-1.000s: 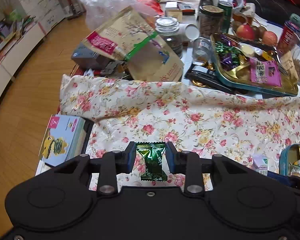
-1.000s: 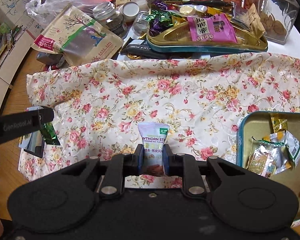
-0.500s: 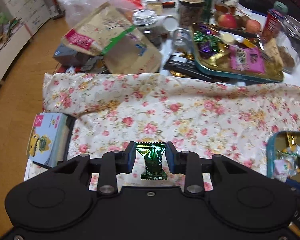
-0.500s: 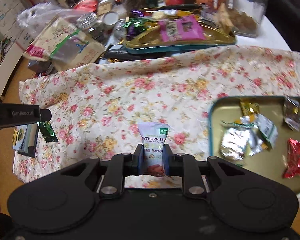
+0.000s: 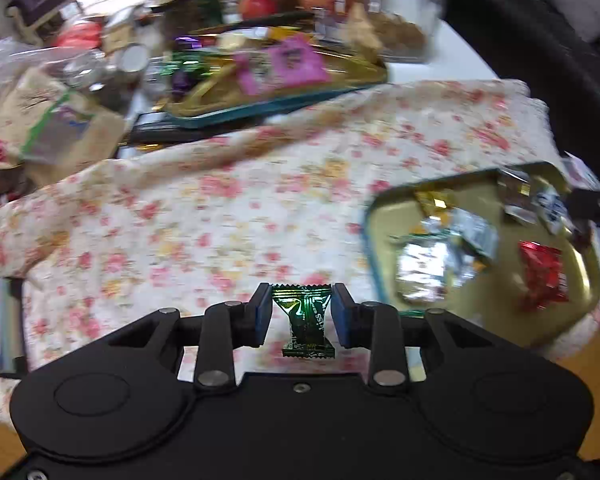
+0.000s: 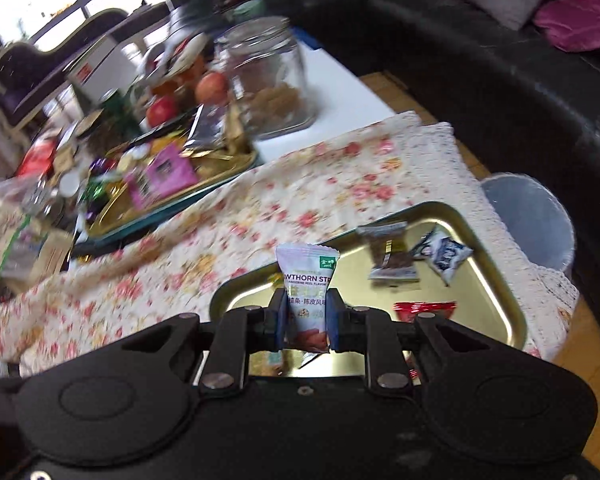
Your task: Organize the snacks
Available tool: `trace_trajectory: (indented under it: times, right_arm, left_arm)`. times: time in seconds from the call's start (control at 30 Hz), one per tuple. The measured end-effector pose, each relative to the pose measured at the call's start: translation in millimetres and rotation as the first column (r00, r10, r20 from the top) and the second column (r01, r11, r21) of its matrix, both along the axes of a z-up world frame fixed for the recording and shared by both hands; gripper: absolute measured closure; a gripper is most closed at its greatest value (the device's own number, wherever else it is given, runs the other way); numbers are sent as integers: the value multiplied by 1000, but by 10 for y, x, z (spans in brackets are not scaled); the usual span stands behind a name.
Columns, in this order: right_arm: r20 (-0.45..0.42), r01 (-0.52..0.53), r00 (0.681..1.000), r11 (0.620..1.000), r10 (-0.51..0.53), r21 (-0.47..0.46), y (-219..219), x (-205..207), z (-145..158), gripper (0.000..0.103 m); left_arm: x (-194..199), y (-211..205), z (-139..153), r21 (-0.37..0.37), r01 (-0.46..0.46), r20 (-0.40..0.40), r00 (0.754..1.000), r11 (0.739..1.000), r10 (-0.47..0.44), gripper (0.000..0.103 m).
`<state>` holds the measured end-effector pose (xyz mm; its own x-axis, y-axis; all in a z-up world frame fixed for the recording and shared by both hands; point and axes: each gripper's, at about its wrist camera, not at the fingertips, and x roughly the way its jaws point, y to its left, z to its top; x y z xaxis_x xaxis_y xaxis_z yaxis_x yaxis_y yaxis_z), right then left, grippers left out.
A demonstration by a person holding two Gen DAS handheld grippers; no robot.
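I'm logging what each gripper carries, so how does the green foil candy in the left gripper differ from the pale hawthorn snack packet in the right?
The green foil candy is dark, shiny and pinched at its waist; the pale hawthorn snack packet is matte, printed and straight-sided. The candy hangs over the floral cloth; the packet is over the gold tray. Both stand upright, clamped between gripper pads.

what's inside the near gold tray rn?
Near gold tray holds a few wrapped snacks: silver packets, a red candy, a brown bar and a blue-white packet. The right tool hides its near edge.
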<state>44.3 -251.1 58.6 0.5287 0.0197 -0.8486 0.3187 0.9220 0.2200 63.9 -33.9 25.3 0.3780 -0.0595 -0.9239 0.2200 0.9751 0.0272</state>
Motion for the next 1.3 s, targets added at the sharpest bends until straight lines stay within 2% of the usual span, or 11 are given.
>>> trace_trajectory:
  times: [0.23, 0.43, 0.53, 0.77, 0.97, 1.17, 1.3]
  right_arm:
    - [-6, 58, 998, 998, -58, 0, -311, -46, -36, 81]
    - [-23, 75, 997, 997, -75, -7, -435, -77, -109, 81]
    - [-25, 91, 996, 996, -91, 3, -497, -93, -117, 81]
    - [0, 80, 997, 997, -80, 9, -474, -107, -55, 81]
    - [-14, 58, 998, 998, -58, -6, -410, -90, -69, 80]
    - [-44, 5, 999, 995, -10, -99, -276, -67, -121, 79]
    - [-69, -47, 997, 986, 36, -162, -165, -63, -160, 75]
  left_arm:
    - [-104, -492, -22, -111, 127, -40, 990, 986, -132, 61]
    - [-193, -718, 16, -128, 224, 21, 974, 966, -224, 60]
    - [-205, -732, 39, -139, 238, 41, 971, 961, -235, 54]
    - [-201, -640, 47, -96, 211, 68, 976, 973, -205, 52]
    - [-171, -545, 28, -51, 168, 80, 983, 984, -164, 52]
    - [-134, -492, 4, -7, 119, 87, 989, 993, -118, 52]
    - [-124, -478, -2, 27, 98, 108, 989, 995, -101, 52]
